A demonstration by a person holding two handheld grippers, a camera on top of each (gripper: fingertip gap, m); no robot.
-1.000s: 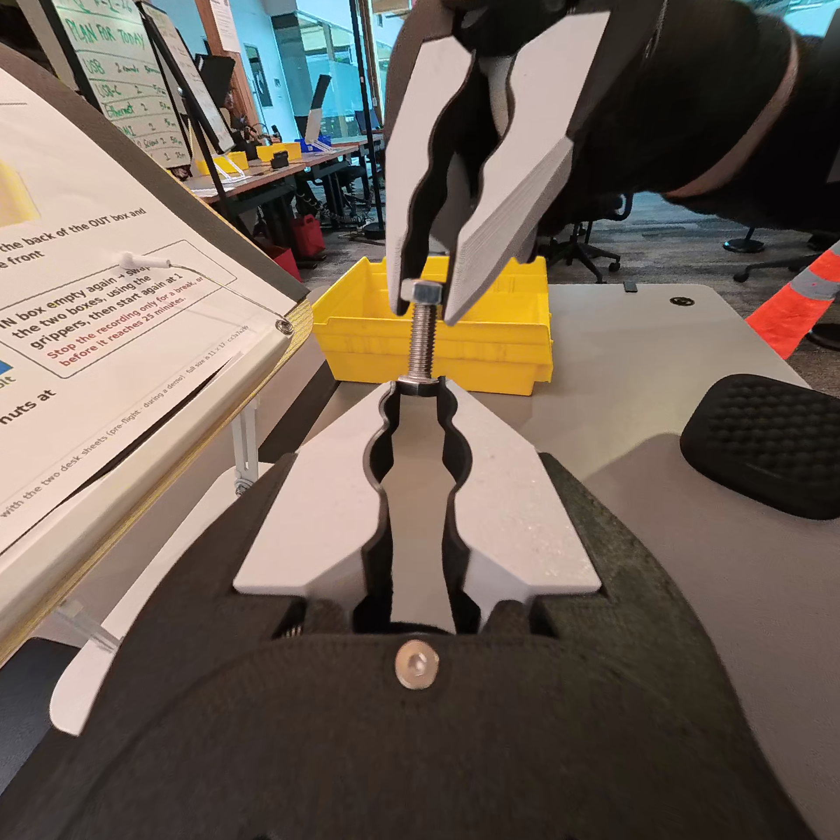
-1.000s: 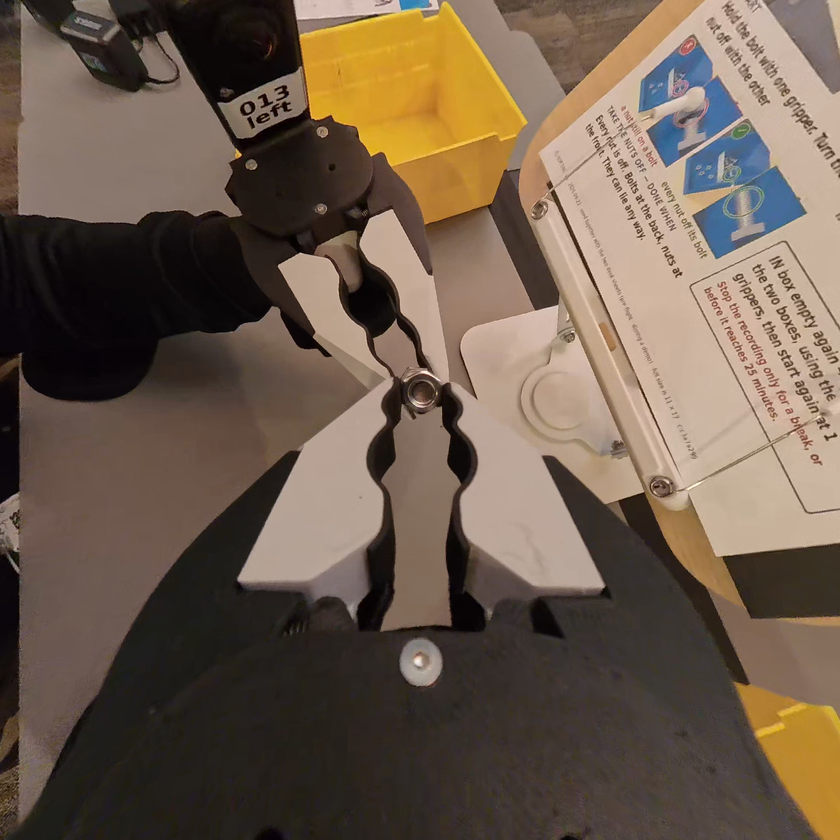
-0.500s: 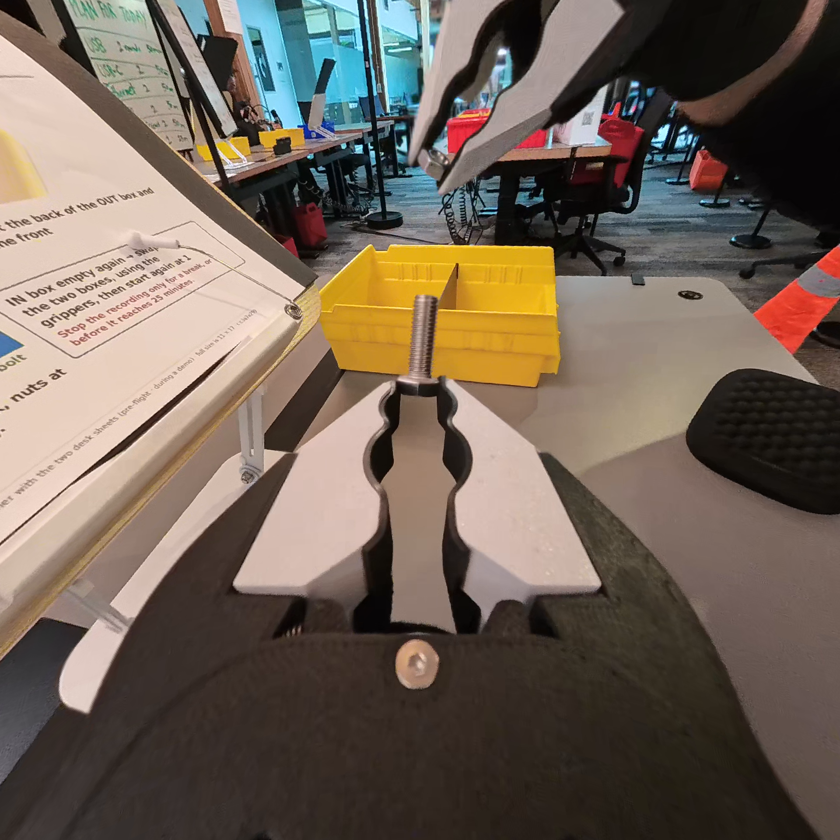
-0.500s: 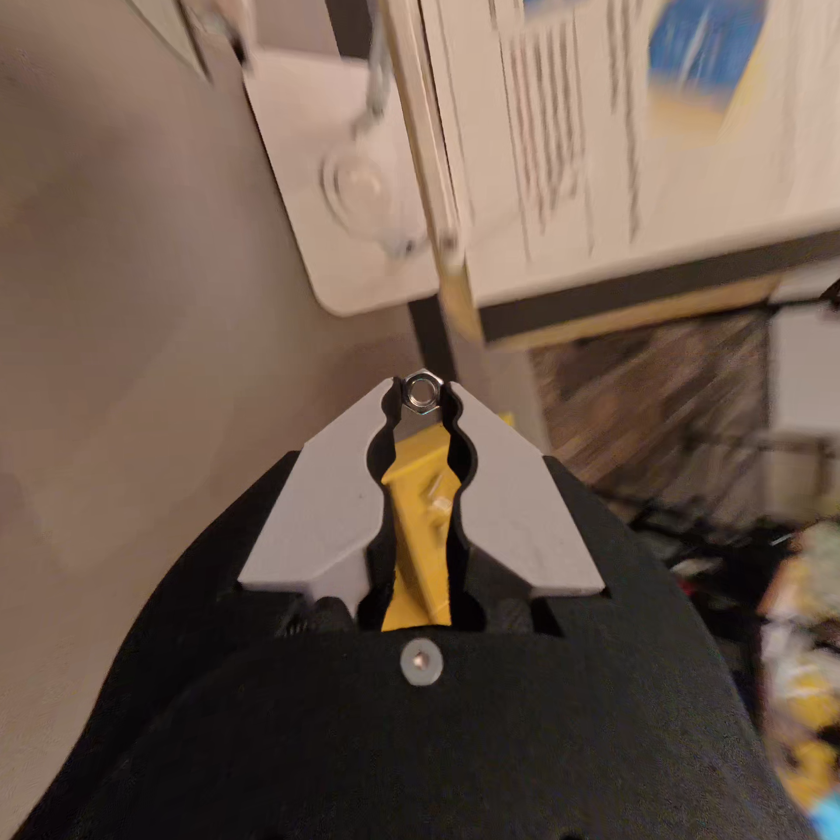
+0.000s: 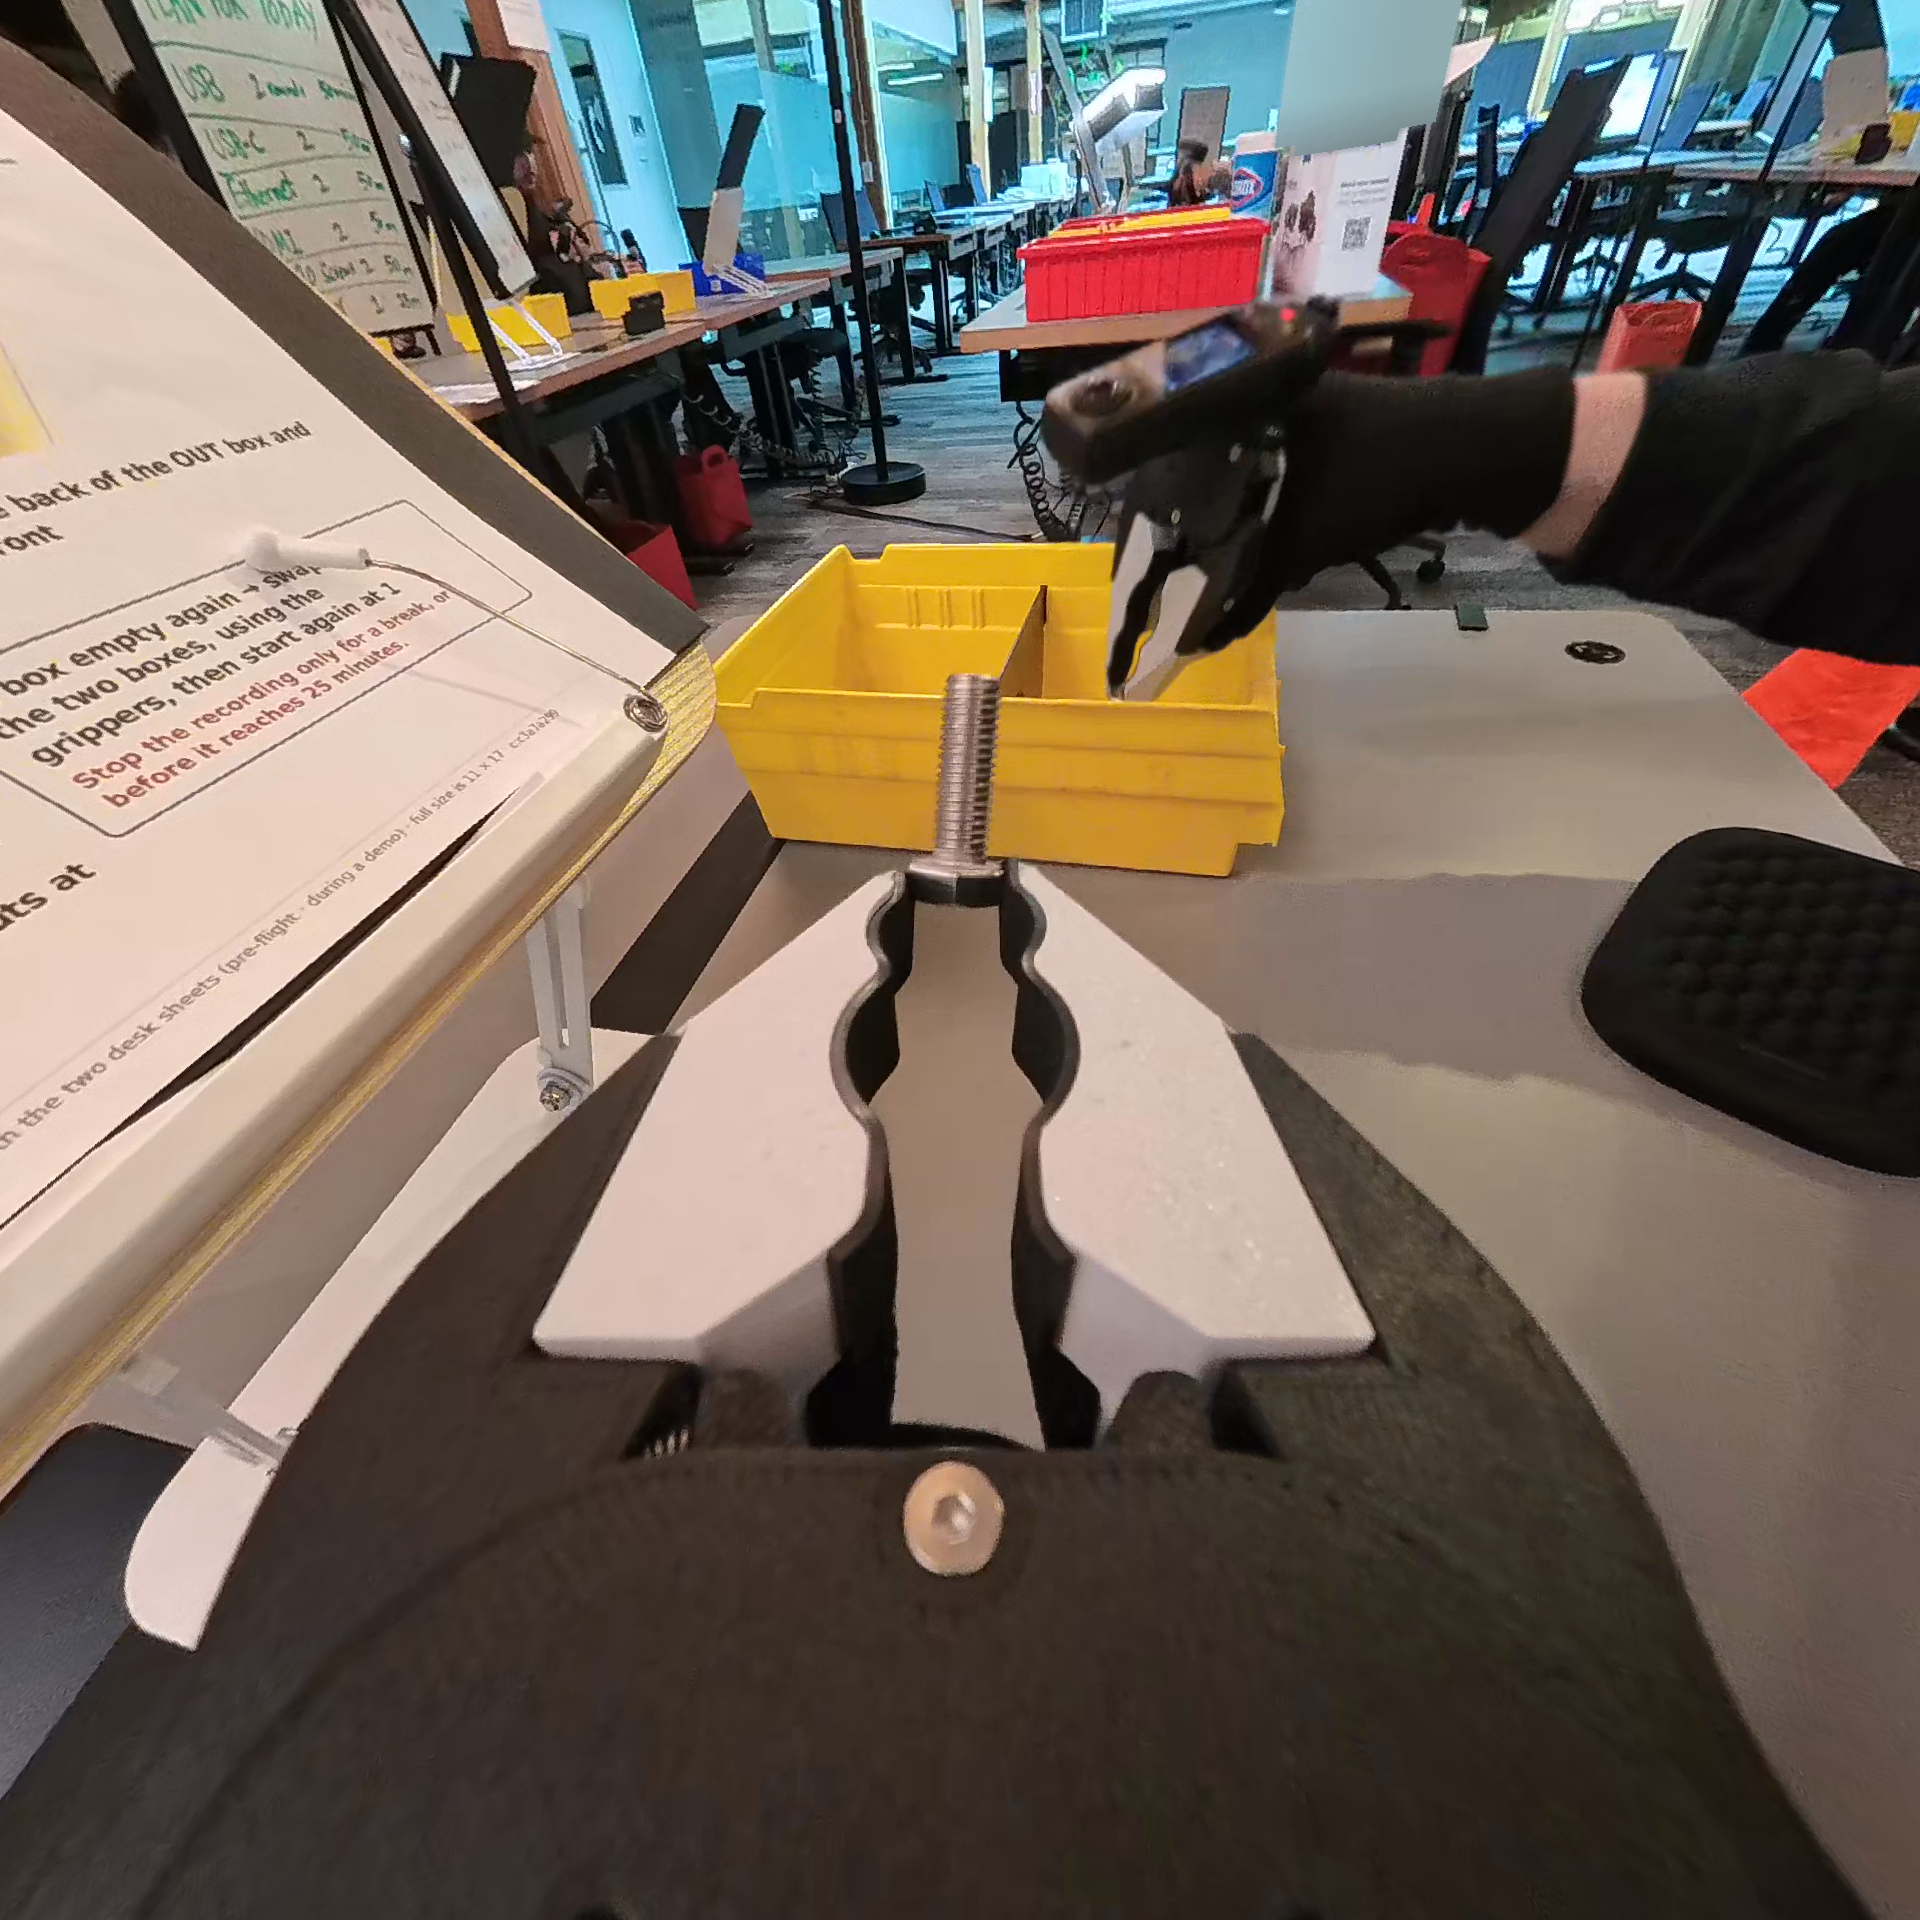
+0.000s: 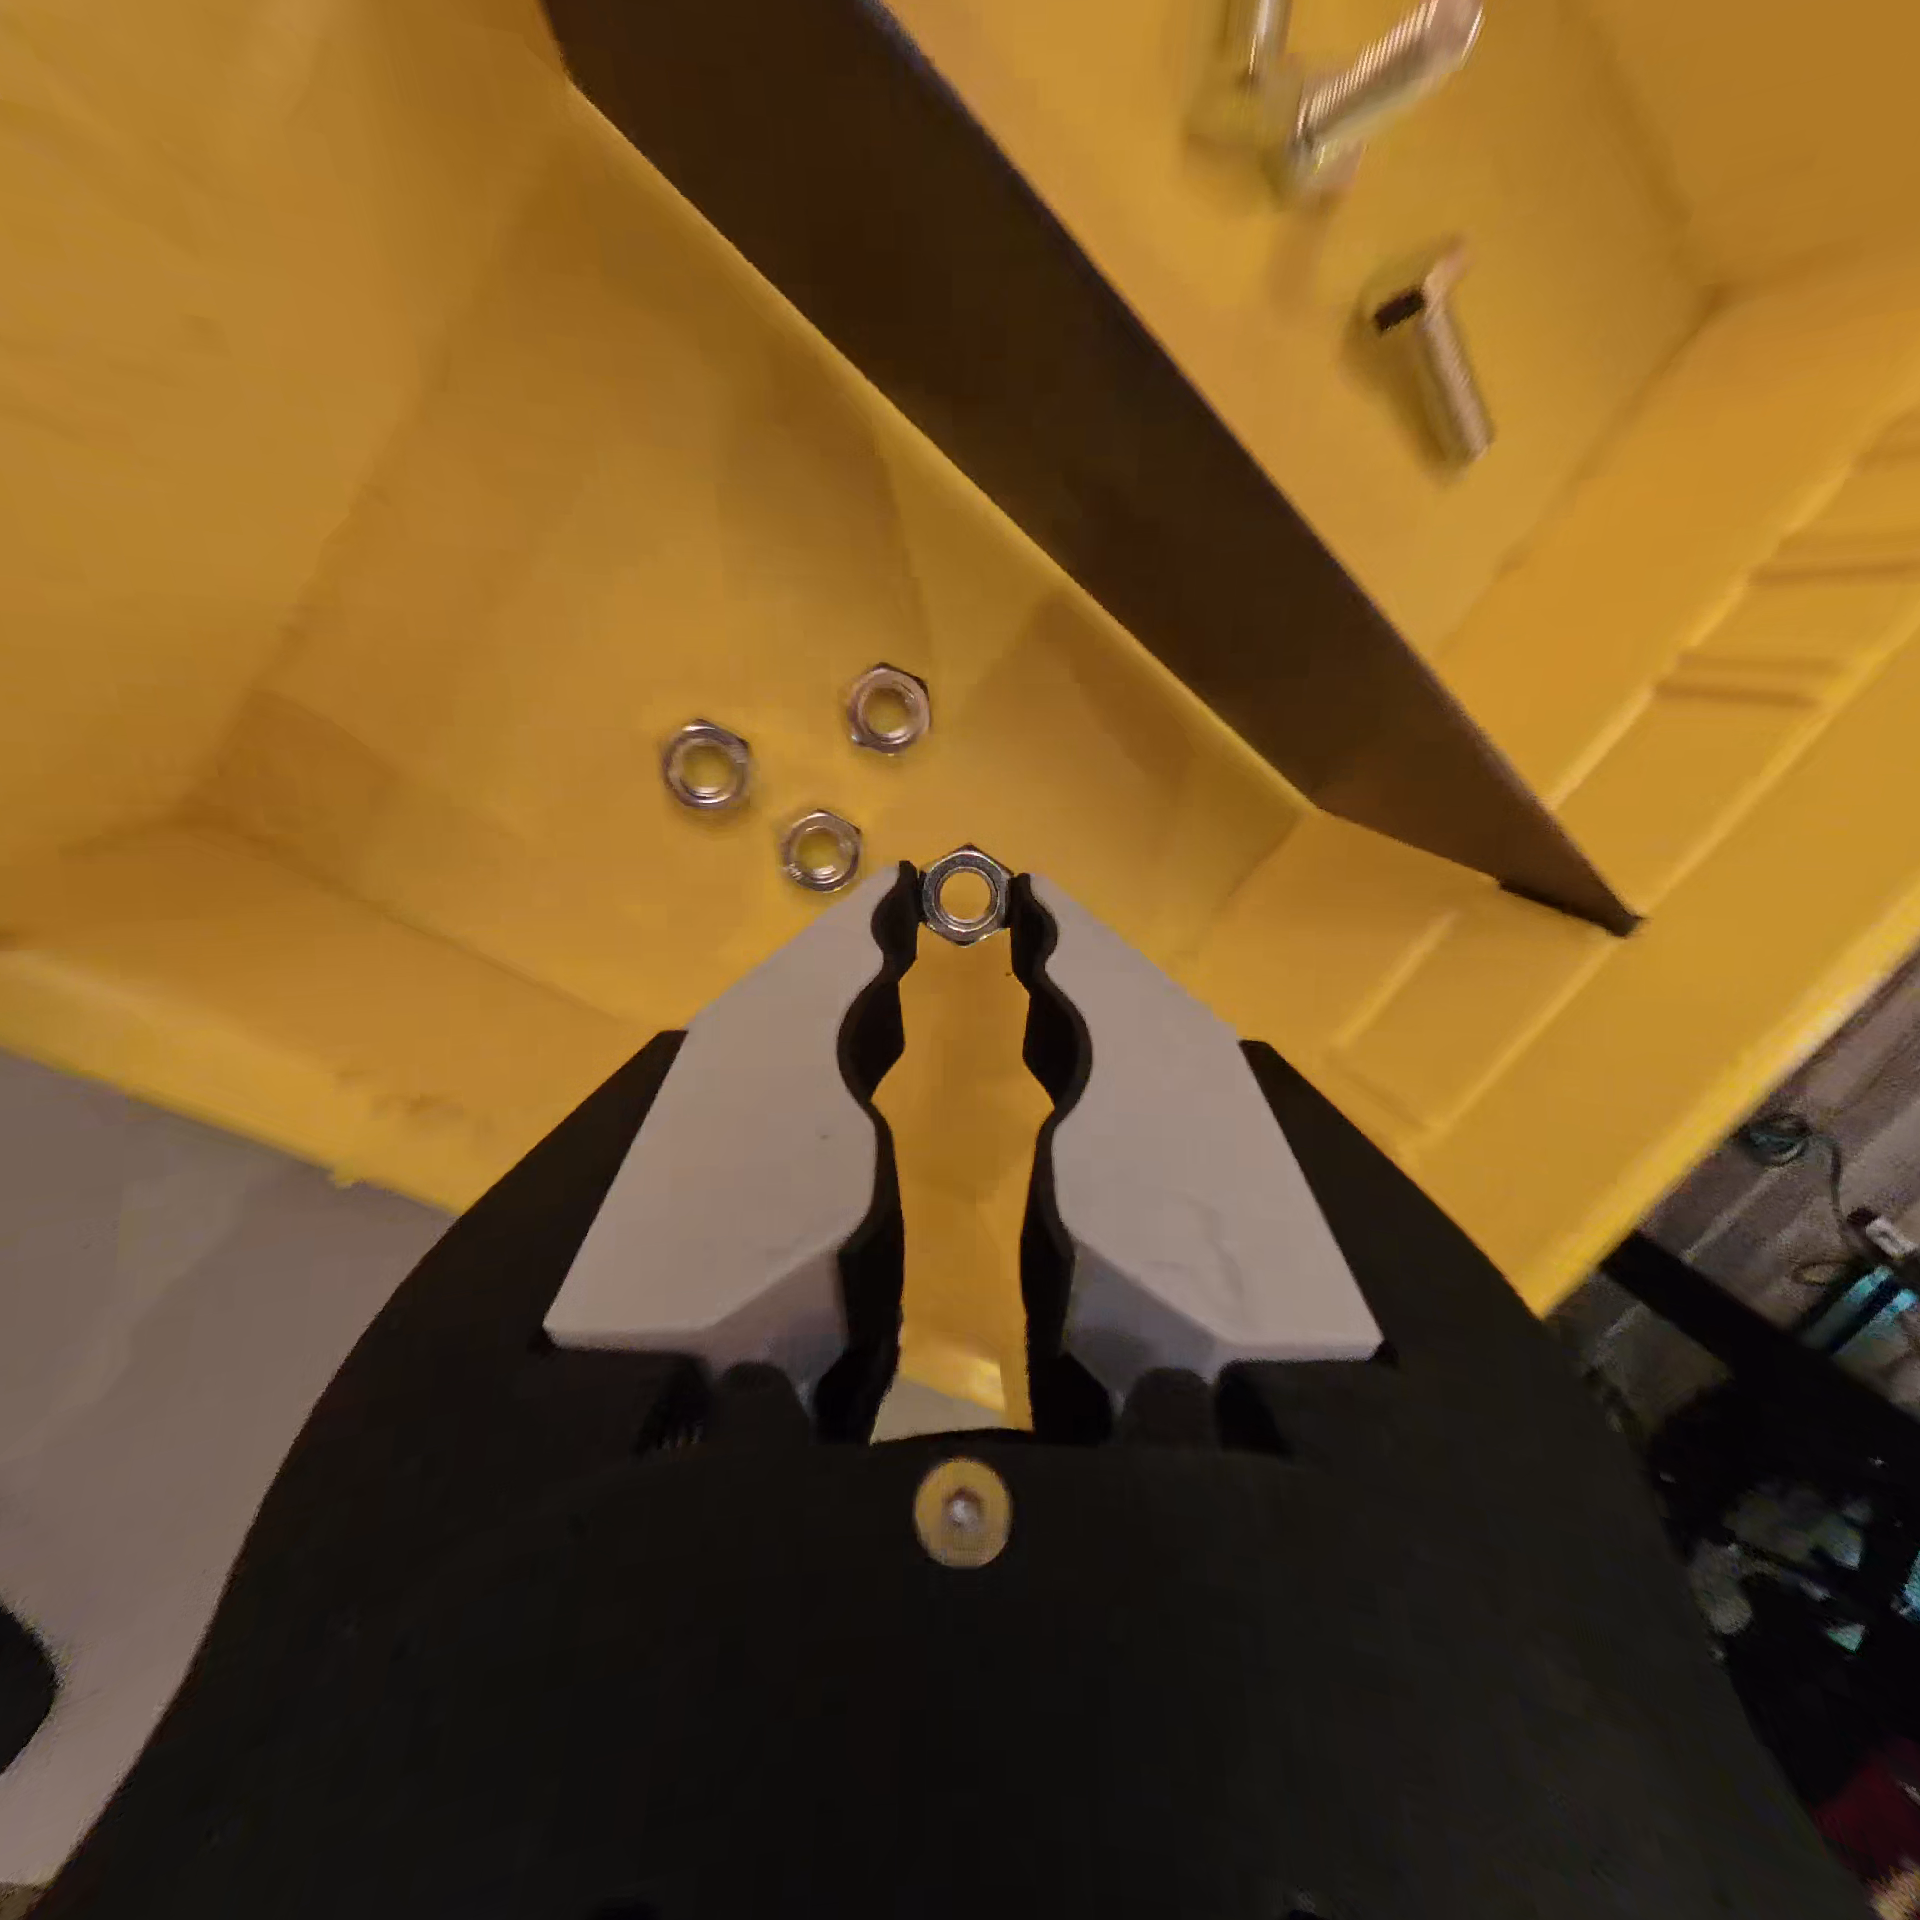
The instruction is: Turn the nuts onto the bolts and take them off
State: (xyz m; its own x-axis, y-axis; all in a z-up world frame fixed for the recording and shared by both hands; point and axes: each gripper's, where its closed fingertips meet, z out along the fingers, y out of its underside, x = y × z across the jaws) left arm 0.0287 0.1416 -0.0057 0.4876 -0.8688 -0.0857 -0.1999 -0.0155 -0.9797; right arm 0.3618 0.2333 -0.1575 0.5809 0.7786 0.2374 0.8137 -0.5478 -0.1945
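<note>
My left gripper [image 5: 958, 894] is shut on the head of a steel bolt [image 5: 966, 769] that stands upright with bare thread. My right gripper [image 6: 964, 902] is shut on a steel nut [image 6: 964, 896] and holds it over the near compartment of the yellow bin [image 6: 312, 436]. In the left wrist view the right gripper [image 5: 1143, 665] points down into the bin [image 5: 997, 790], held by a gloved hand. Three loose nuts [image 6: 707, 764] lie on the bin floor just left of my fingertips. Loose bolts [image 6: 1439, 374] lie in the far compartment beyond a dark divider [image 6: 1091, 457].
A tilted instruction board [image 5: 260, 675] on a white stand [image 5: 561, 1029] is at the left of the grey desk [image 5: 1455, 987]. A black bumpy pad [image 5: 1766, 987] lies at the right. Office desks and chairs stand beyond the desk edge. Tip to tip, the grippers are about 40 centimetres apart.
The right gripper took the nut off the top of the bolt, swung away up and right, and now holds it down inside the yellow bin. The left gripper kept the bolt still.
</note>
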